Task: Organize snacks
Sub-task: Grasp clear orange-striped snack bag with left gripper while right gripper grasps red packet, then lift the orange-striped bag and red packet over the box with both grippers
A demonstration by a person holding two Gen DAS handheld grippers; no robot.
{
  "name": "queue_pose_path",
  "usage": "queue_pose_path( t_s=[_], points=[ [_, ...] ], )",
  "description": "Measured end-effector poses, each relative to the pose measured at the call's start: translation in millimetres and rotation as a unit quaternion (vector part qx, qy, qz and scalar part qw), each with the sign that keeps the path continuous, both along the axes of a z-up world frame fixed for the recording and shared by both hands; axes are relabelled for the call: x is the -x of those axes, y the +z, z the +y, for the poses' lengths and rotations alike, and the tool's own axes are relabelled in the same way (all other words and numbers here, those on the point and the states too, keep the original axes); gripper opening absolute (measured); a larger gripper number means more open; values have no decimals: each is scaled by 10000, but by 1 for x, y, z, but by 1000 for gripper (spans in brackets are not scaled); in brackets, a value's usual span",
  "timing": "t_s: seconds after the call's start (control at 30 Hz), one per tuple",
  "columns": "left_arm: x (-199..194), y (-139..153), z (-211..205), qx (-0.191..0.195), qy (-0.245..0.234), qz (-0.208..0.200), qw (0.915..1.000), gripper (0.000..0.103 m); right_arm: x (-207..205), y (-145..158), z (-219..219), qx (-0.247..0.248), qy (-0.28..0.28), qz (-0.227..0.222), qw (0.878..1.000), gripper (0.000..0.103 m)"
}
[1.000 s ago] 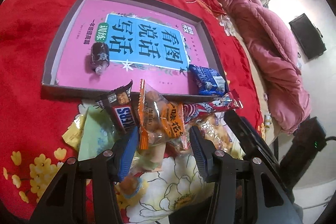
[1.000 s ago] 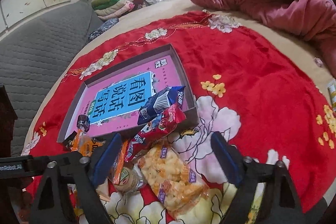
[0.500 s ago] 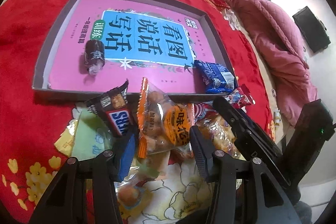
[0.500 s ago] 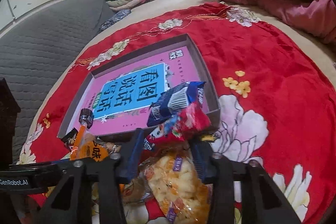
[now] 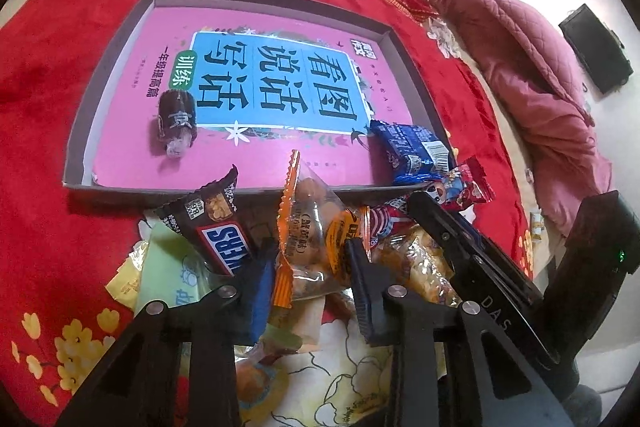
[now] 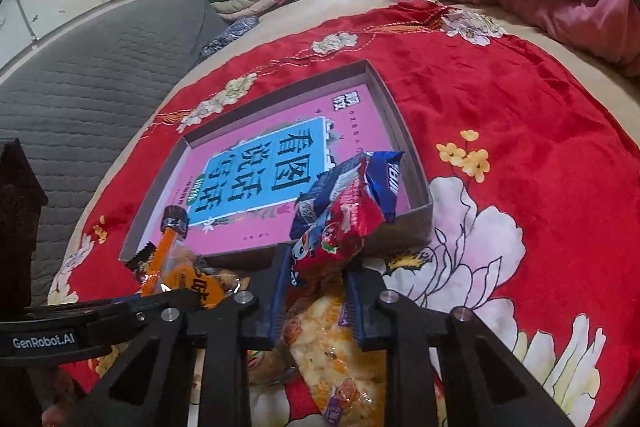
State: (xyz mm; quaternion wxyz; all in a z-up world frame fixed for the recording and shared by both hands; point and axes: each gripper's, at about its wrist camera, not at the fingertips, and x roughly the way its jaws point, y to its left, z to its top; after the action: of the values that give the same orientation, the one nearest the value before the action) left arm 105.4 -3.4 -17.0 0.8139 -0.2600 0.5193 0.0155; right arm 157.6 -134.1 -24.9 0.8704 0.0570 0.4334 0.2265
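The left gripper (image 5: 310,279) has just been closing, and its blue-padded jaws now pinch the lower end of a clear, orange-edged packet of brown glazed snacks (image 5: 308,227), which stands up from the pads with its long axis pointing ahead toward the tray. The right gripper (image 6: 316,301) has likewise just been closing, and its jaws are clamped on the tail of a red crinkly wrapper with cartoon print (image 6: 340,227), whose long axis also runs forward and up, its far end lying over the near wall of the shallow grey cardboard tray lined with a pink and blue printed sheet (image 6: 420,195). So both held packets lie directly ahead of their jaws, and the tray sits just beyond them; judged from this, a short lift and push forward would carry each one over the near rim. The right gripper is the nearer to the tray's corner, where a dark blue foil packet (image 6: 380,179) already rests inside. Further into the tray lies a small dark brown wrapped sweet (image 5: 176,121). A brown chocolate bar with a blue logo (image 5: 216,227) leans just left of the left jaws, on the red flowered cloth (image 5: 48,147).
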Motion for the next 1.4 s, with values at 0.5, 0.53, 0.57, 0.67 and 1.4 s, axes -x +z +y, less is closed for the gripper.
queue_pose_path(
  t_s=[0.5,0.53,0.57,0.67,1.4],
  points=[
    [10,15,-3,11,-90,-173,9998,31,10,19,-7,-226,102,-282,9993,16],
    [11,15,-1,51,-64,-164,9998,31,10,20,-7,-236,97,-298,9992,16],
    [12,16,1,104,-45,-161,9998,31,10,21,-8,-259,97,-303,9992,16],
    [16,19,4,117,-1,-209,9997,31,12,24,-8,-308,121,-339,9989,16],
    [28,39,30,243,211,-470,9984,19,16,36,-12,-531,164,-522,9971,16]
  ],
)
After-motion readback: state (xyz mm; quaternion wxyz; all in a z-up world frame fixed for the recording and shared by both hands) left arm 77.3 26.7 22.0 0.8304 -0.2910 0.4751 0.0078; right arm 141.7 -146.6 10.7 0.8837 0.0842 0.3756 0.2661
